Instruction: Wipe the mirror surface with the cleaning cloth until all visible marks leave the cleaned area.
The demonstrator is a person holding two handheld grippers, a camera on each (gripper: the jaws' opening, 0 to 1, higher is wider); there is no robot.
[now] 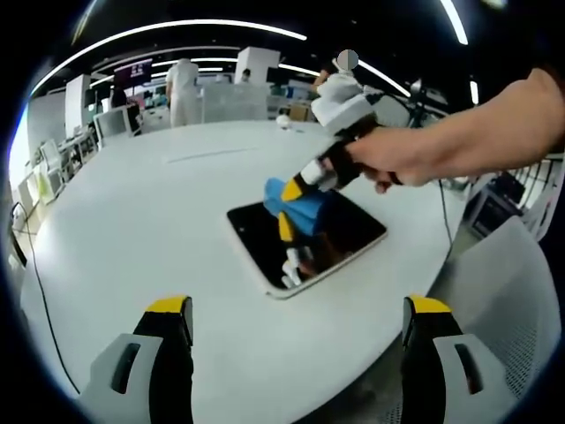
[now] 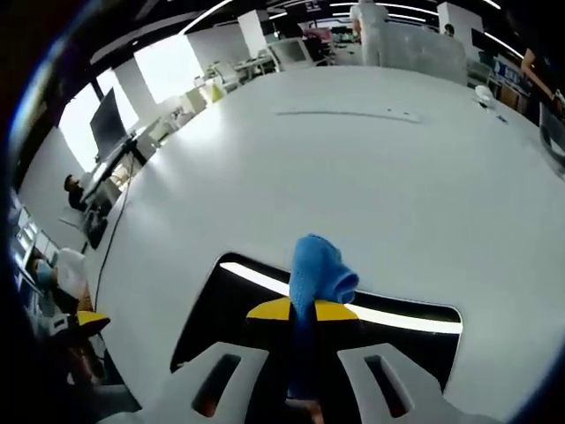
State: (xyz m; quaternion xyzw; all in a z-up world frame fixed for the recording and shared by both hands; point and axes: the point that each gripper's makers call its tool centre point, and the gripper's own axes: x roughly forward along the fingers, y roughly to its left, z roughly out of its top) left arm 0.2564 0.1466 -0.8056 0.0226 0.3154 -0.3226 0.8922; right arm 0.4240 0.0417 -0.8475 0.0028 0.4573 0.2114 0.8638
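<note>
The right gripper [image 1: 296, 190], held in a person's hand [image 1: 402, 159], was clamped on a bunched blue cleaning cloth [image 2: 318, 274], its yellow-tipped jaws pinched together around the fabric so that a rounded wad stuck out past the tips. That grip looked chosen to let the wad, not the jaws, press on the glass.

The left gripper [image 1: 296, 322] hung back at the near edge of the round white table [image 1: 132, 230], jaws wide apart and holding nothing, seemingly kept clear so the work stayed in sight.

The flat rectangular mirror with rounded corners and a pale rim [image 1: 353, 234] lay on the table towards its right side, beneath the cloth. Its face read dark, carrying a reflection of the gripper and cloth; marks on it could not be made out.
</note>
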